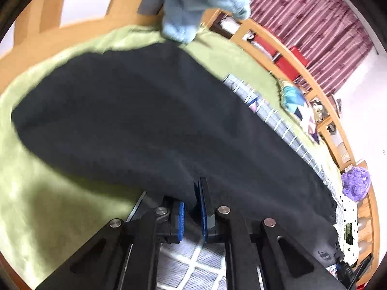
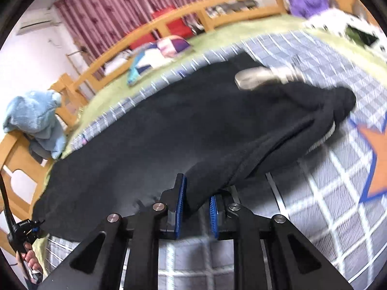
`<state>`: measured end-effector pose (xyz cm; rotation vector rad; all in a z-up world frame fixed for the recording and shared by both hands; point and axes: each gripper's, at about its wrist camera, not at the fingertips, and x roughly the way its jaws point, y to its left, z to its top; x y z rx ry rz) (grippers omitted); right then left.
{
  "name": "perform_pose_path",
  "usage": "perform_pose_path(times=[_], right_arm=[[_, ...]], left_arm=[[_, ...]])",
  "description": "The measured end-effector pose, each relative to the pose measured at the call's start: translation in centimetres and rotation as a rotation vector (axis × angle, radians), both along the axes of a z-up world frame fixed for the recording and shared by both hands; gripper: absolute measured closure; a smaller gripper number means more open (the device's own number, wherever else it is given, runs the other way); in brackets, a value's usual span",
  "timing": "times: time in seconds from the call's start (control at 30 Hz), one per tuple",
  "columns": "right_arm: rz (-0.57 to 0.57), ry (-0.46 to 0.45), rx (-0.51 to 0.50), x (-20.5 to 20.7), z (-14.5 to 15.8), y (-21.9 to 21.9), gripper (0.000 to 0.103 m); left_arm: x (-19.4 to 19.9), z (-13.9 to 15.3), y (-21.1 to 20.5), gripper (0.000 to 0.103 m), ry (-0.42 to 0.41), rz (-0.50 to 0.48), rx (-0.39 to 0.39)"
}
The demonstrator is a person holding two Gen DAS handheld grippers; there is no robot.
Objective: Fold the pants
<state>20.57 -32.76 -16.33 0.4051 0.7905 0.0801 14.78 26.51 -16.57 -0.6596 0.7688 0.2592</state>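
Observation:
Black pants (image 1: 150,111) lie stretched across the bed, over a green sheet and a grey checked blanket. My left gripper (image 1: 192,207) is shut on the near edge of the pants, the cloth pinched between its blue pads. In the right wrist view the pants (image 2: 169,130) run from lower left to the bunched waistband at the right, with a grey patch on top. My right gripper (image 2: 197,207) is shut on the pants' near edge. The left gripper (image 2: 24,227) shows at the far left, in a hand.
A light blue towel (image 1: 203,4) hangs on the wooden bed rail (image 1: 273,46). A purple plush (image 1: 355,183) and a colourful cushion (image 1: 297,106) sit along the rail. The checked blanket (image 2: 326,205) has an orange star. Pink curtains (image 2: 125,12) hang behind.

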Motion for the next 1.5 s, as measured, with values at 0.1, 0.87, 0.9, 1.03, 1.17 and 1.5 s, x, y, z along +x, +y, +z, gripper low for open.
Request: perform_pose_path(times=[0.1, 0.87, 0.9, 1.03, 1.17, 1.5], right_arm=[[0.033, -0.043, 0.007, 2.4, 3.2, 0.3, 0.086], [0.104, 0.057, -0.053, 24.8, 0.6, 3.6, 0.065], [0.109, 0.054, -0.063, 24.2, 0.5, 3.7, 0.058], [0.152, 0.045, -0.132, 20.3, 0.5, 4.0, 0.054], [0.160, 0.047, -0.193, 14.8, 0.2, 3.0, 0.053], [0.093, 0.152, -0.044, 7.2, -3.5, -3.0, 0.049]], left_arm=[[2.1, 2.8, -0.2, 0.092, -0.024, -0.022, 0.060], [23.2, 1.3, -2.5, 0.037, 0.134, -0.135, 0.272], [22.6, 1.2, -3.2, 0.036, 0.132, -0.141, 0.287], [19.4, 0.5, -4.4, 0.032, 0.153, -0.190, 0.255], [12.6, 0.1, -4.5, 0.032, 0.118, -0.183, 0.164], [2.7, -4.2, -5.1, 0.030, 0.127, -0.184, 0.006]])
